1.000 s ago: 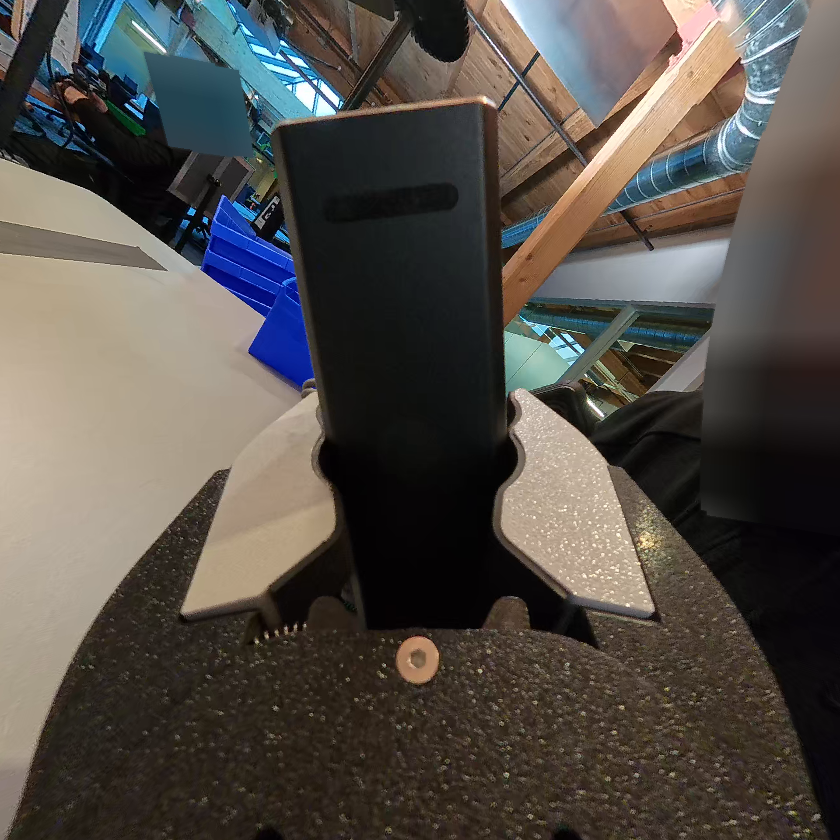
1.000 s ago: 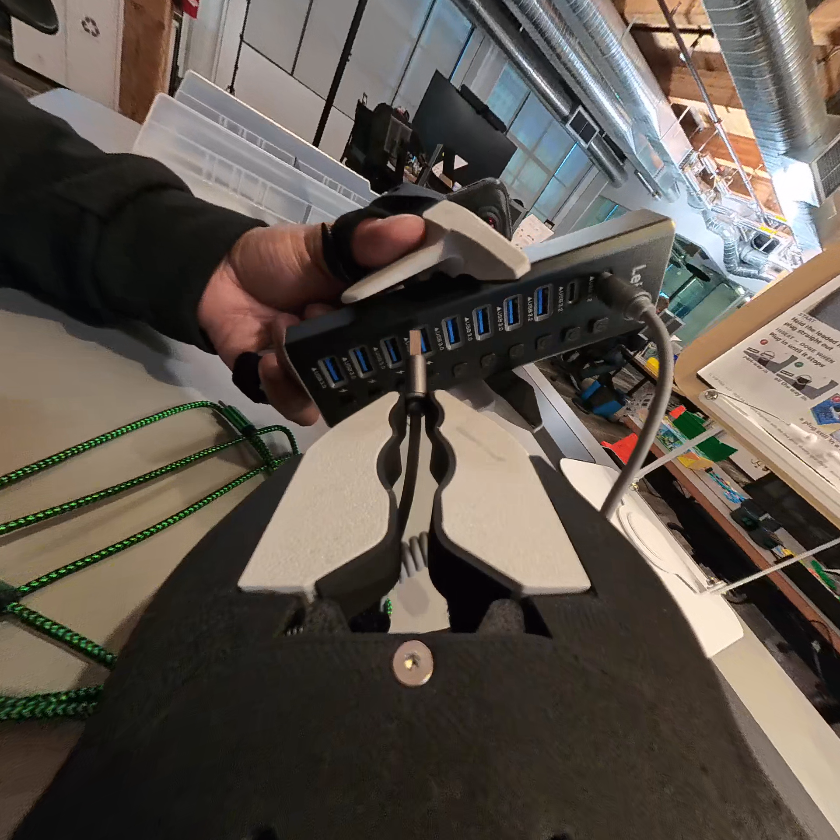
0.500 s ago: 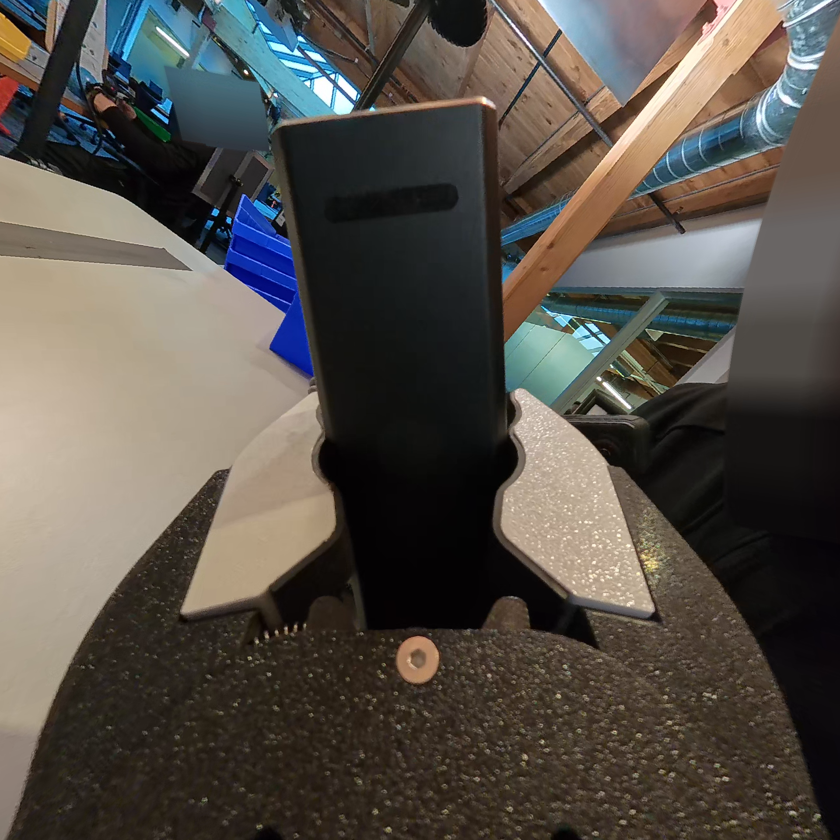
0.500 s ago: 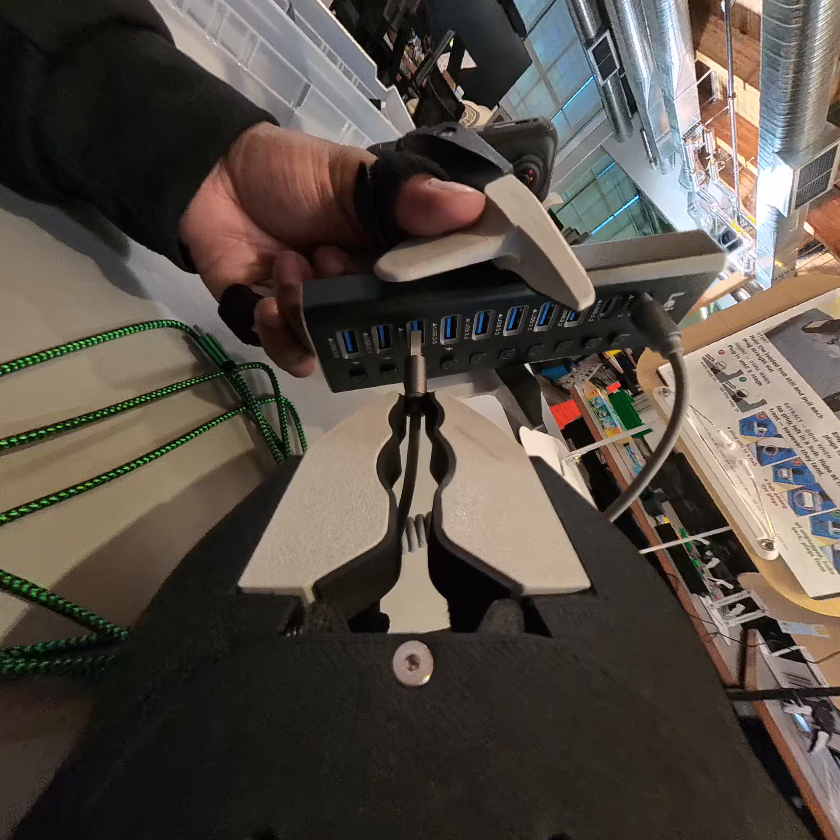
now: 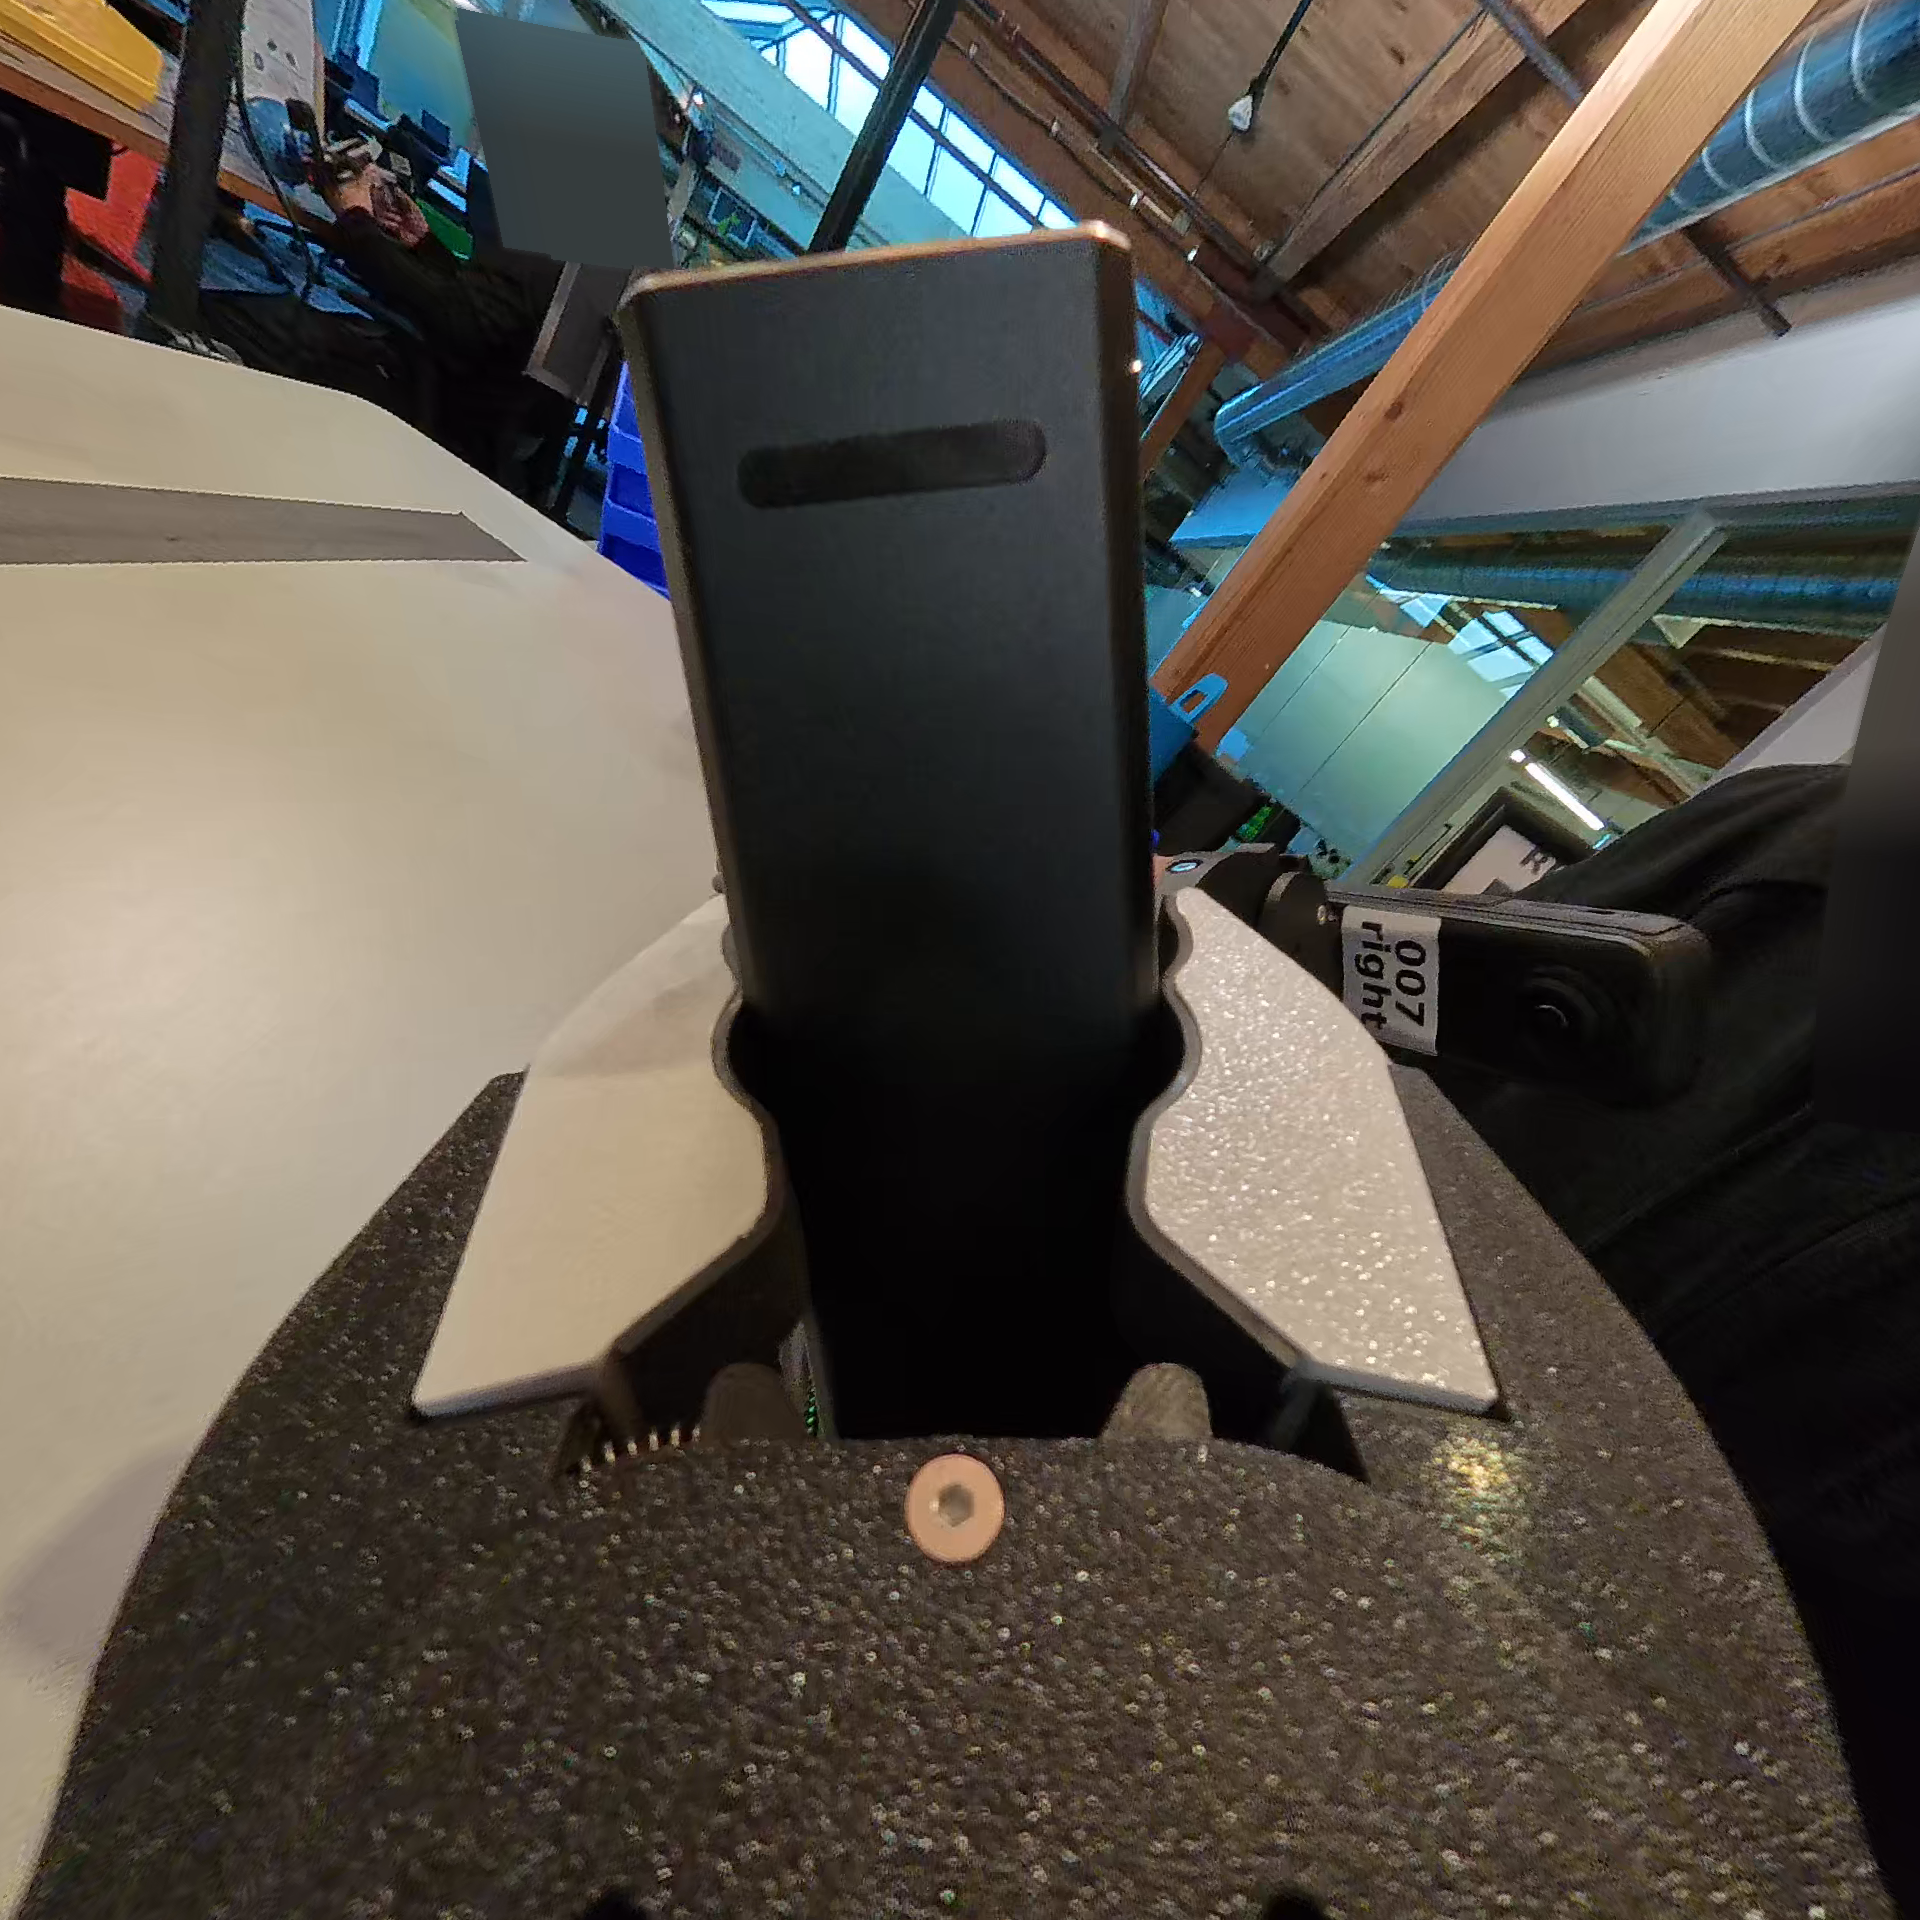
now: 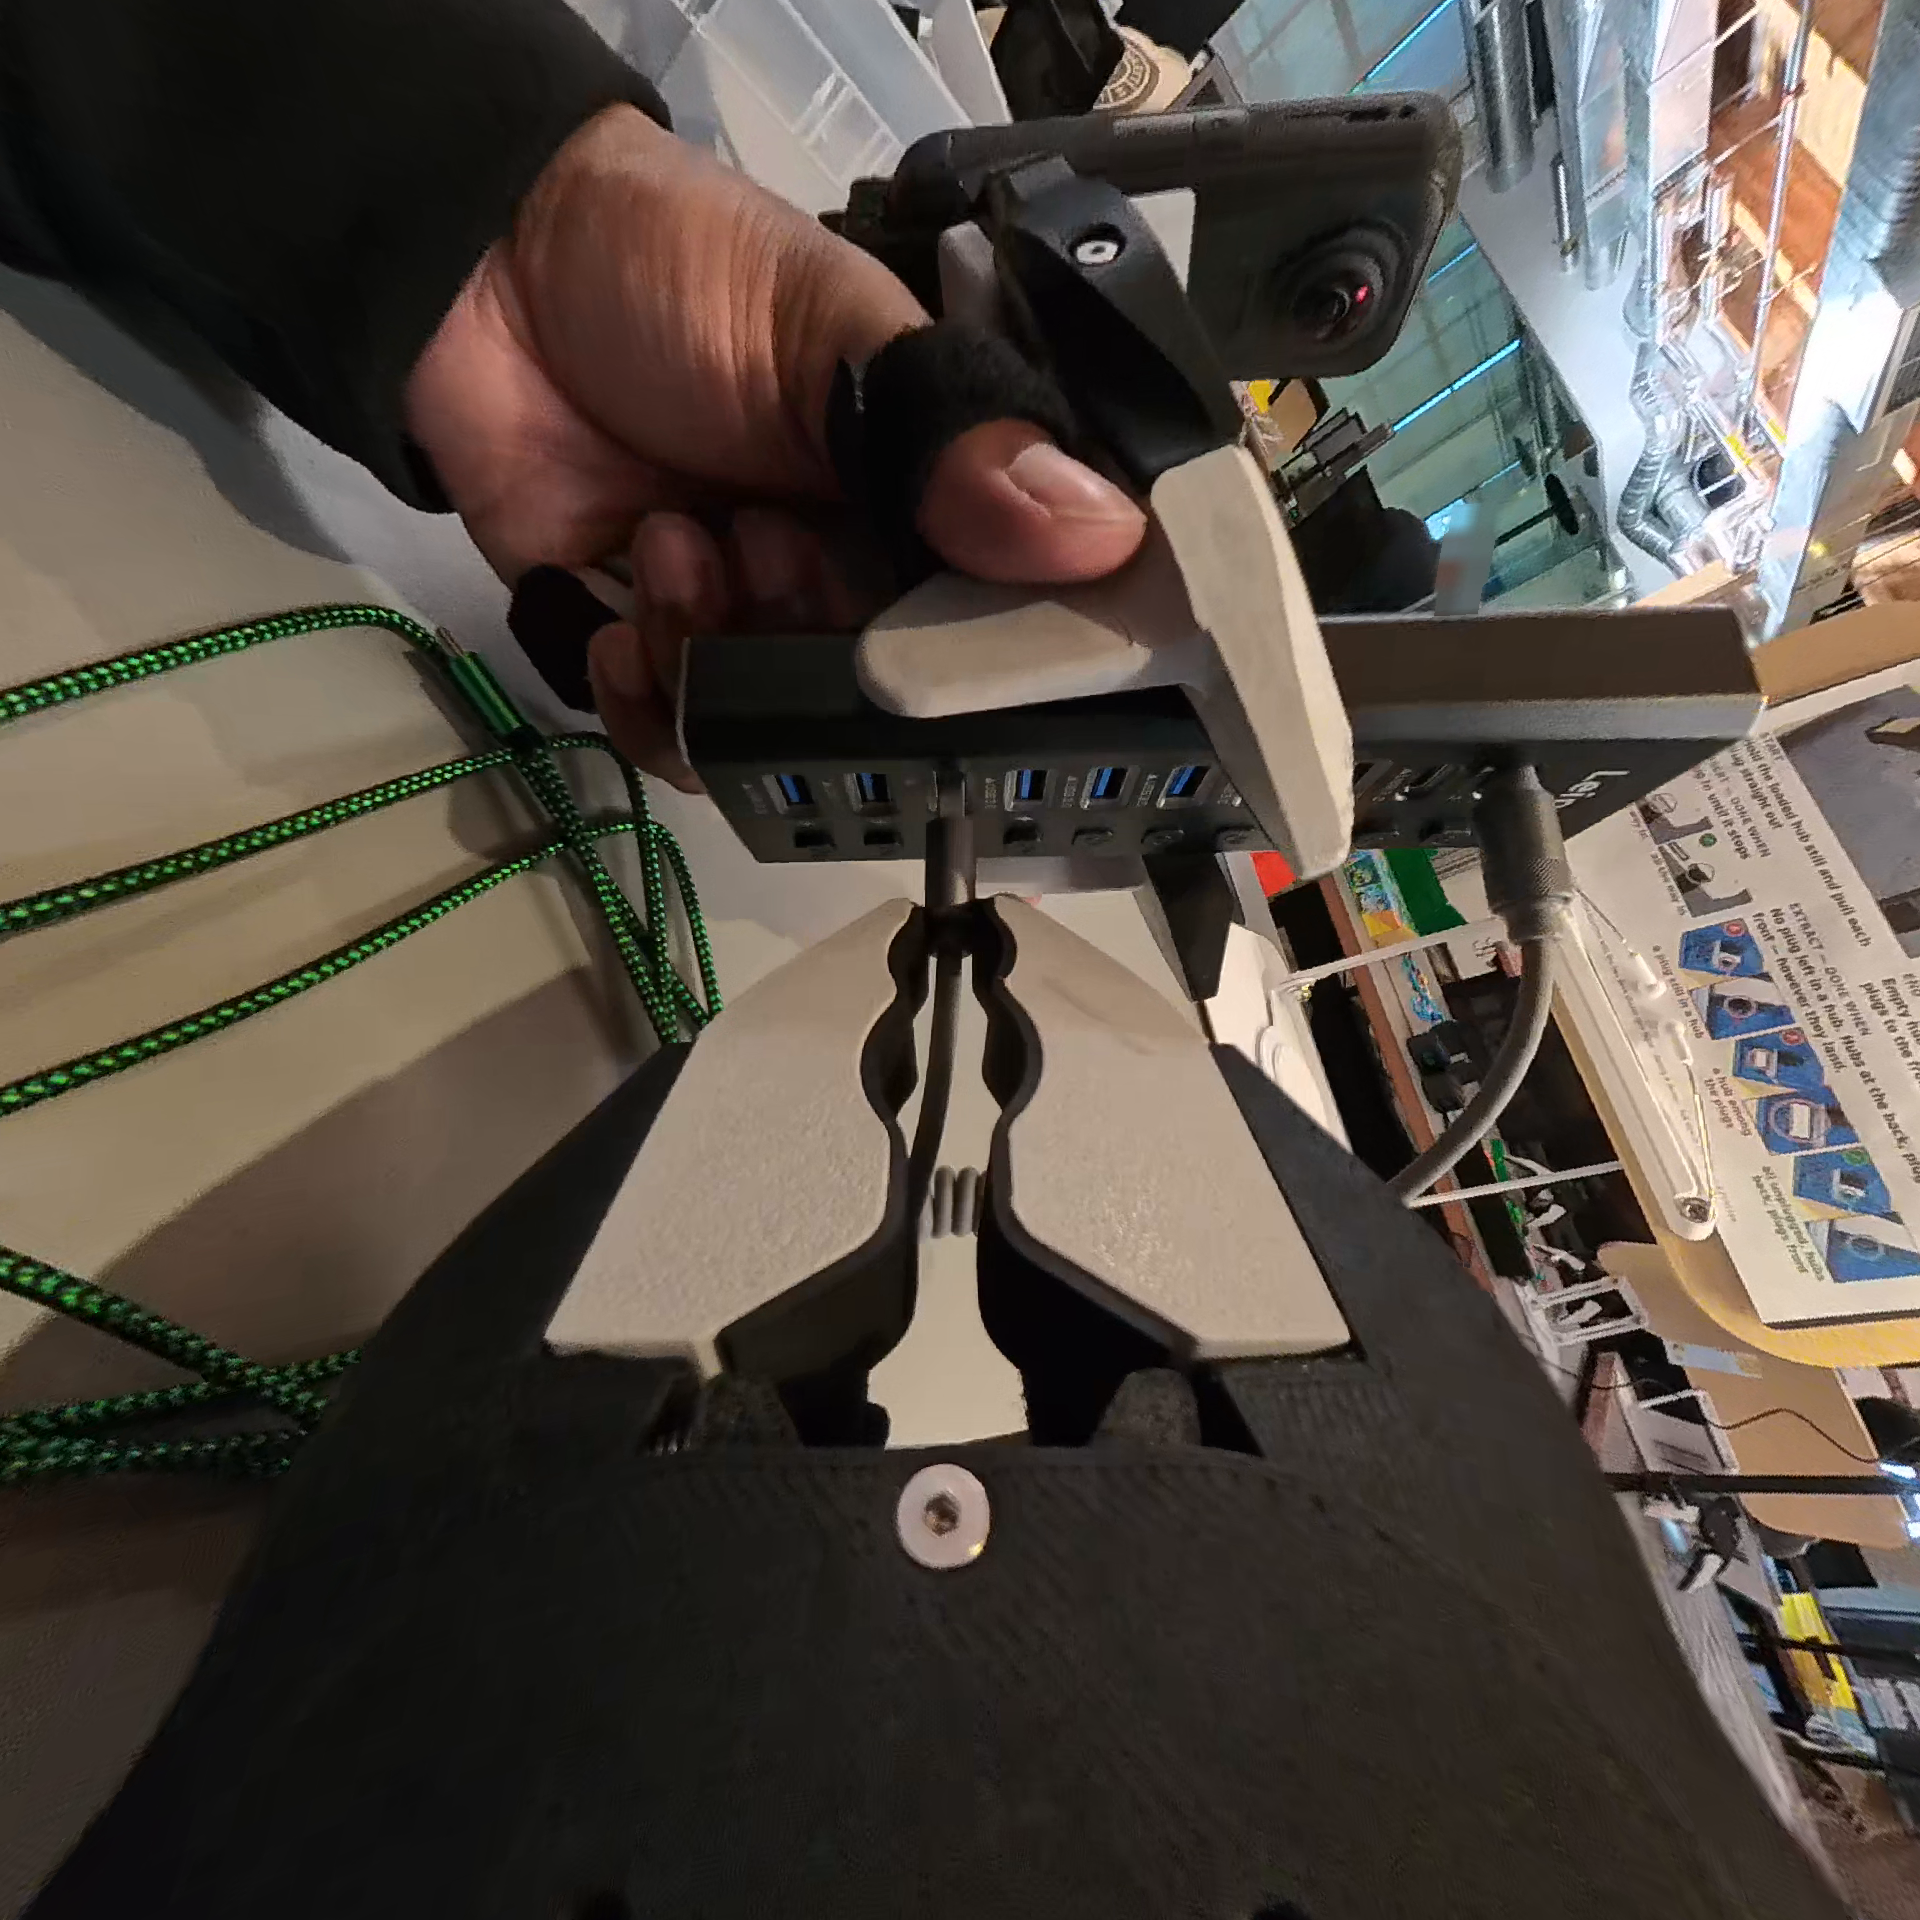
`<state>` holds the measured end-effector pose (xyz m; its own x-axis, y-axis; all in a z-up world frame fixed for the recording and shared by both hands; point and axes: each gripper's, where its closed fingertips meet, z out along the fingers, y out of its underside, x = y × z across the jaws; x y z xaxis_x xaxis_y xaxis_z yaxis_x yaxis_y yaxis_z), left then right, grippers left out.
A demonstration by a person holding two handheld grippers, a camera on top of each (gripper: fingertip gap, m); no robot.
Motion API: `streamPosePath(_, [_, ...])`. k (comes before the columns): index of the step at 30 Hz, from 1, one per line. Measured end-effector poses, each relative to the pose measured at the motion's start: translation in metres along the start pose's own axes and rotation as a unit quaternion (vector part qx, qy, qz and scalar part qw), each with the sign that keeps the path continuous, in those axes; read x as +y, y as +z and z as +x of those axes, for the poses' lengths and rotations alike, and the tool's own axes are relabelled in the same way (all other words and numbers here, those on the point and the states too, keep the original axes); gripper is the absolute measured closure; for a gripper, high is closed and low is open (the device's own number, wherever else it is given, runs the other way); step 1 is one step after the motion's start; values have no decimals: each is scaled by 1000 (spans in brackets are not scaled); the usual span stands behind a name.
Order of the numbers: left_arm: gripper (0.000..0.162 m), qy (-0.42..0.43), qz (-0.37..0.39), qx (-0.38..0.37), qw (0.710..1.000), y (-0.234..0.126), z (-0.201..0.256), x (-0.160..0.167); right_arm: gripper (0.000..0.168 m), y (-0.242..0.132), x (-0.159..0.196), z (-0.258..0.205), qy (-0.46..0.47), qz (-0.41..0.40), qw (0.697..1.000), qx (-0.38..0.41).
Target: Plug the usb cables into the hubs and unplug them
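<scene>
My left gripper (image 5: pixel 940 935) is shut on a long dark grey USB hub (image 5: pixel 894 644) and holds it up above the table. The right wrist view shows the hub (image 6: pixel 1475 675) from its port side, clamped by the left gripper's grey fingers (image 6: pixel 1236 623) under a person's hand (image 6: pixel 686 343). My right gripper (image 6: pixel 954 920) is shut on a grey USB cable (image 6: pixel 935 1049). Its plug (image 6: pixel 952 852) sits in the third port from the hub's left end. A second grey cable (image 6: pixel 1507 997) hangs from the hub's right end.
Green braided cables (image 6: pixel 312 831) lie in loops on the white table (image 5: pixel 260 831) at the left. An instruction sheet on a board (image 6: pixel 1829 1039) stands at the right. Blue bins (image 5: pixel 634 488) stand past the table. The right gripper's camera (image 5: pixel 1507 997) shows in the left wrist view. Spacing between my two grippers at the tips: around 5 cm.
The hub and both grippers have tilted and turned together. The hub's port face has swung more level in the right wrist view. The plug stays in the same port.
</scene>
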<state>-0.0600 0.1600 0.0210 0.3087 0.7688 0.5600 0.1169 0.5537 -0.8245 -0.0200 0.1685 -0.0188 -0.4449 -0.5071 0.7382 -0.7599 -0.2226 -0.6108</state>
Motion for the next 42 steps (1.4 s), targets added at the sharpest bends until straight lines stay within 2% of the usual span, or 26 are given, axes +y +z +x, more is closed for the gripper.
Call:
streamPosePath(3, [90, -15, 3, 18, 1000, 1, 3, 1, 162, -1, -1, -1, 3, 2, 1000, -6])
streamPosePath(11, [88, 17, -19, -21, 999, 7, -3, 8, 163, 1, 2, -3, -26, -36, 999, 2])
streamPosePath(16, [90, 23, -53, -44, 997, 6, -9, 15, 161, 4, 7, -7, -23, -23, 999, -17])
streamPosePath(19, [90, 2, -21, -63, 998, -6, -19, 4, 160, 3, 12, -3, -7, -22, 1000, -14])
streamPosePath(23, [90, -16, 23, -96, 995, -31, -35, -15, 152, -3, 24, 3, 63, -19, 996, -58])
streamPosePath(26, [90, 43, -20, -145, 988, -35, -47, -8, 151, -2, 34, 4, 112, -18, 991, -76])
streamPosePath(30, [90, 91, -67, -134, 985, -27, -40, 4, 143, -2, 35, 13, 199, 20, 976, -90])
streamPosePath(35, [90, -33, -69, -12, 997, -16, -13, 13, 132, -12, 35, 40, 210, 61, 975, -37])
streamPosePath(39, [90, -115, -110, -12, 987, -13, -18, 32, 131, -22, 28, 55, 279, 120, 951, -57])
streamPosePath(42, [90, -171, -123, -44, 977, -11, -32, 45, 130, -20, 38, 65, 285, 104, 952, -41])
